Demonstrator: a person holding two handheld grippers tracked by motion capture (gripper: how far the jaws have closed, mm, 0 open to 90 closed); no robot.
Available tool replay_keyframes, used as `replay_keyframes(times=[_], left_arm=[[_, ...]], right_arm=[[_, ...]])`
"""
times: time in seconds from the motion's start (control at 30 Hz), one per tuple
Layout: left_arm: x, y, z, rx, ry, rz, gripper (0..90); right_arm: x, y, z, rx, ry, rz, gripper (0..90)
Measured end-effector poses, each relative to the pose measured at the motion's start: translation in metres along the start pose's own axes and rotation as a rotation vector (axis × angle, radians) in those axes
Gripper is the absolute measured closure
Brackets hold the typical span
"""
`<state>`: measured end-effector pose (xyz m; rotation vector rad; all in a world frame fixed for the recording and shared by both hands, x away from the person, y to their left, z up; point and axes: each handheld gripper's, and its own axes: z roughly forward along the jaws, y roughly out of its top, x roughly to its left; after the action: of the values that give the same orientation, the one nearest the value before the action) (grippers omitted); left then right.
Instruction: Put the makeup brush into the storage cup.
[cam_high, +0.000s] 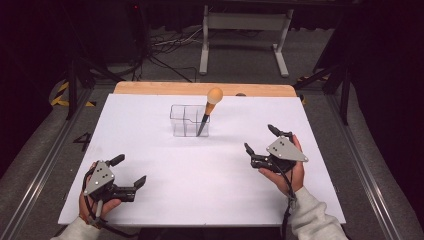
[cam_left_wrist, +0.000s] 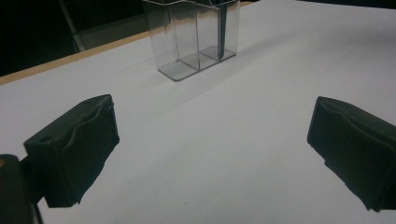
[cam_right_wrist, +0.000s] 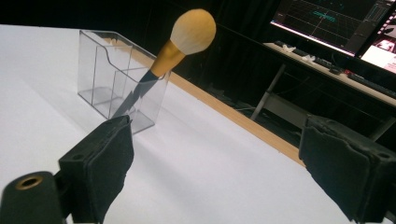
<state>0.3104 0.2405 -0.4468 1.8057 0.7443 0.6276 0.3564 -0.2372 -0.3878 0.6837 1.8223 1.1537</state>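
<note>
Clear plastic, thin-walled: the organizer (cam_high: 189, 120) stands upright past the desk's (cam_high: 165, 200) middle, toward the far edge, and the makeup brush (cam_high: 209, 110) sits handle-down in its right-hand compartment, leaning so that the orange-tan head pokes above the rim. Your left claw (cam_high: 129, 174) rests at the near left of the desk, jaws spread wide, holding nothing; your right claw (cam_high: 261, 141) hovers at the near right, likewise wide open and empty, and closer to the brush than the left is. Both are well apart from the organizer. Risks, as a judgement: the organizer looks light and unanchored, so a sideways pull on the leaning brush would likely drag or tip it; lift along the handle's own line instead. Gripping the soft head rather than the gold ferrule (cam_right_wrist: 164, 58) could let the brush slip or splay the bristles. A jaw catching the organizer's rim on approach would shove it toward the wooden strip (cam_high: 150, 88) at the far edge. Room for moving: the white surface between your claws and the organizer is open, with wide margins left and right. The far side is tighter, since the organizer stands nearer that edge than the near one.
</note>
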Motion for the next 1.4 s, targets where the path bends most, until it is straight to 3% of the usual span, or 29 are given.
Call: replay_keyframes(times=[0.57, 0.77, 0.93, 1.4], left_arm=[[-0.001, 0.0, 0.0, -0.002, 0.004, 0.01, 3.0], [-0.001, 0.001, 0.0, -0.002, 0.004, 0.013, 3.0], [-0.001, 0.001, 0.001, 0.003, -0.002, 0.011, 3.0], [-0.002, 0.003, 0.006, -0.001, -0.011, 0.016, 3.0]], right_arm=[[-0.005, -0.034, -0.019, 0.057, 0.007, 0.003, 10.1], [-0.007, -0.04, -0.022, 0.062, 0.012, -0.004, 9.8], [-0.006, -0.045, -0.026, 0.079, 0.01, -0.037, 9.6], [-0.013, -0.061, -0.045, 0.117, 0.002, -0.024, 9.1]])
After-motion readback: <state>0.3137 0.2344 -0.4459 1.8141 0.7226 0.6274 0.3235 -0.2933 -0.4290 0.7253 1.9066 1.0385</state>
